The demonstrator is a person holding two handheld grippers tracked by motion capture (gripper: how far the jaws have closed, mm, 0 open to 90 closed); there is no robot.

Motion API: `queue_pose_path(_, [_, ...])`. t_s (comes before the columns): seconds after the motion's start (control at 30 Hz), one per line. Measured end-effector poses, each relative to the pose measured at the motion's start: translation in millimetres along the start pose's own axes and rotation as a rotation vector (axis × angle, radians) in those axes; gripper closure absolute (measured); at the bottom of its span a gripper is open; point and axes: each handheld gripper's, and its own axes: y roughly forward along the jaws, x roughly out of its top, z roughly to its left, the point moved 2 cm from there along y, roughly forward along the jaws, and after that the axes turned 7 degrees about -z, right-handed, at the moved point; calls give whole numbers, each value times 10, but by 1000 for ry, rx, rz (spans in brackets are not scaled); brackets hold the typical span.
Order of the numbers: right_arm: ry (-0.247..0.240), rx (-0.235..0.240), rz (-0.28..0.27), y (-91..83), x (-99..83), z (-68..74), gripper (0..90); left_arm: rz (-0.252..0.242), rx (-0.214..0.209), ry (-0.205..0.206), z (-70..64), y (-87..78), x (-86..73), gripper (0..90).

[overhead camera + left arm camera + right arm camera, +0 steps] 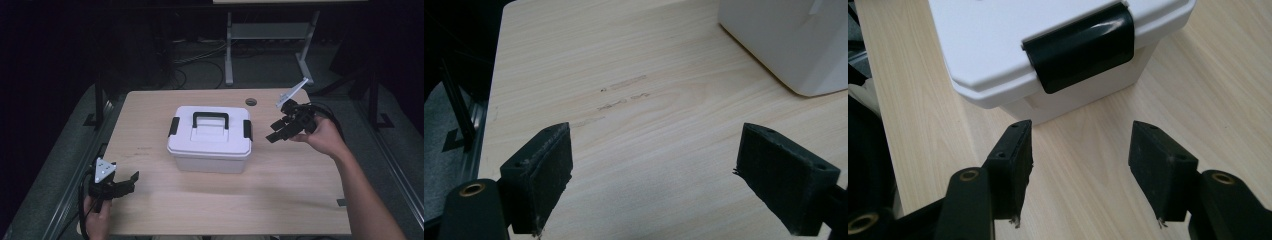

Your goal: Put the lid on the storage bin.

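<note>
Right hand-held gripper (1080, 172) (jaws apart) faces box latch (1080, 47).

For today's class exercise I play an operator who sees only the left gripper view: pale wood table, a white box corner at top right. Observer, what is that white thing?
Observer: A white plastic storage box with a black carry handle lying flat on its lid.
Operator: Is the lid latched?
Observer: A glossy black side latch lies folded down over the lid's edge, seen in the right gripper view.
Operator: Where is the other hand-held gripper?
Observer: The right hand-held gripper is off the box's right end, jaws open, aimed at that latch and not touching it.
</note>
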Motion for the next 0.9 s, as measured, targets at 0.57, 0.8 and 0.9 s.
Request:
queue_pose_path(0.57, [34, 2, 3, 4, -275, 3, 408, 2, 1, 1, 1, -1, -11, 142])
queue_pose_path(0.8, [37, 3, -1, 23, -340, 18, 405, 3, 5, 0, 12, -12, -15, 142])
queue_pose_path(0.9, [39, 9, -3, 45, -372, 19, 405, 2, 9, -1, 15, -15, -17, 142])
